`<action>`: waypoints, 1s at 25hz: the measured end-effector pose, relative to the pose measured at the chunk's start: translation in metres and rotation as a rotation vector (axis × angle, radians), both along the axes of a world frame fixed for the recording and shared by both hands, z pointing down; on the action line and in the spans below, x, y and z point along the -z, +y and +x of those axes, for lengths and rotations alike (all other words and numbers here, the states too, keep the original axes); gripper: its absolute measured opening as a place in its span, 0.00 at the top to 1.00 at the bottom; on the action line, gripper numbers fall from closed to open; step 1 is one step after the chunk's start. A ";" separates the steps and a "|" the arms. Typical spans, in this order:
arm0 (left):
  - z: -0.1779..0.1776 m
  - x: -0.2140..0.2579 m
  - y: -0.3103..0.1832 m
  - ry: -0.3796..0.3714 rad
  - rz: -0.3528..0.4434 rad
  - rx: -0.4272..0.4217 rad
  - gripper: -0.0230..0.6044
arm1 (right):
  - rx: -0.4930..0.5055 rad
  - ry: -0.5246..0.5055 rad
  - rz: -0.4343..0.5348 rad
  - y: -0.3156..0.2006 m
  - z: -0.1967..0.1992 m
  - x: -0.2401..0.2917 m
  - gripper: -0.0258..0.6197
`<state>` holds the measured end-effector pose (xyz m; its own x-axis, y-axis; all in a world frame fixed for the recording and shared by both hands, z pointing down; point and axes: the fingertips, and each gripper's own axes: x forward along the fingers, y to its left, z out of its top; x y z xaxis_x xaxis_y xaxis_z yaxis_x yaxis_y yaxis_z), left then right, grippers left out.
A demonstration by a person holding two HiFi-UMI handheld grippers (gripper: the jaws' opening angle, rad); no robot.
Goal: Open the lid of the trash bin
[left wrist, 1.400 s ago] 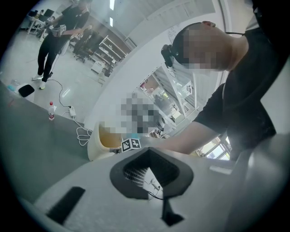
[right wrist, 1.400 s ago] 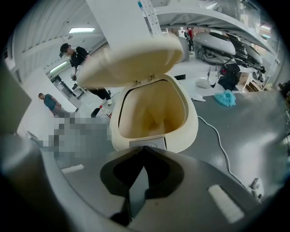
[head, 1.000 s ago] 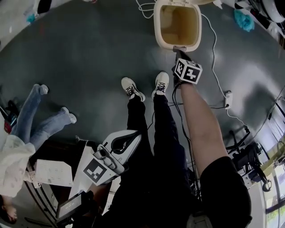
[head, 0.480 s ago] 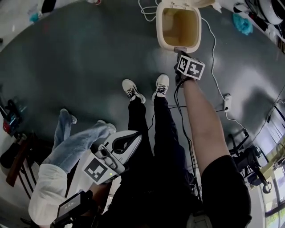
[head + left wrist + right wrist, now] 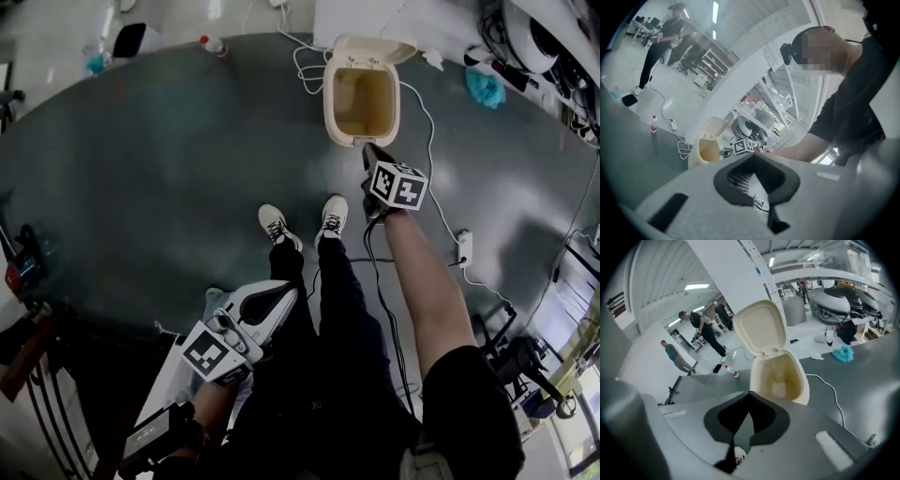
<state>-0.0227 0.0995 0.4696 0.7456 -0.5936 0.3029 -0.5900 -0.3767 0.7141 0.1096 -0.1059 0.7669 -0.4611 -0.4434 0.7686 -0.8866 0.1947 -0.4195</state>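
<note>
A cream trash bin [image 5: 361, 98] stands on the dark floor ahead of my feet, its lid [image 5: 377, 47] swung up at the back and its inside empty. My right gripper [image 5: 369, 153] is stretched out to the bin's front rim and is shut on nothing. In the right gripper view the bin [image 5: 783, 376] sits just past the shut jaws [image 5: 750, 394], with the lid [image 5: 759, 329] standing upright. My left gripper [image 5: 279, 298] hangs low by my left leg, also shut and empty. The bin [image 5: 708, 150] shows far off in the left gripper view.
A white cable [image 5: 427, 122] runs past the bin's right side to a power strip [image 5: 463, 248]. A teal cloth [image 5: 485, 86] lies at the right, and a bottle [image 5: 211, 42] at the far edge of the floor. My shoes [image 5: 278, 225] point toward the bin. Several people [image 5: 705, 331] stand far back.
The bystander in jeans at the left has walked out of the head view. The view has pulled back, so the bin sits lower in frame. The lid stays up and both grippers stay shut.
</note>
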 end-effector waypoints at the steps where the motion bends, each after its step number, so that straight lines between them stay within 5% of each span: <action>1: 0.000 0.009 0.000 -0.002 0.012 0.001 0.96 | 0.023 -0.032 0.026 0.002 -0.004 0.023 0.95; 15: -0.002 0.148 -0.014 0.001 0.231 -0.062 0.96 | 0.150 -0.350 0.390 0.057 -0.039 0.367 0.95; 25: 0.001 0.215 -0.007 0.003 0.365 -0.135 0.96 | 0.279 -0.372 0.597 0.140 -0.064 0.511 0.95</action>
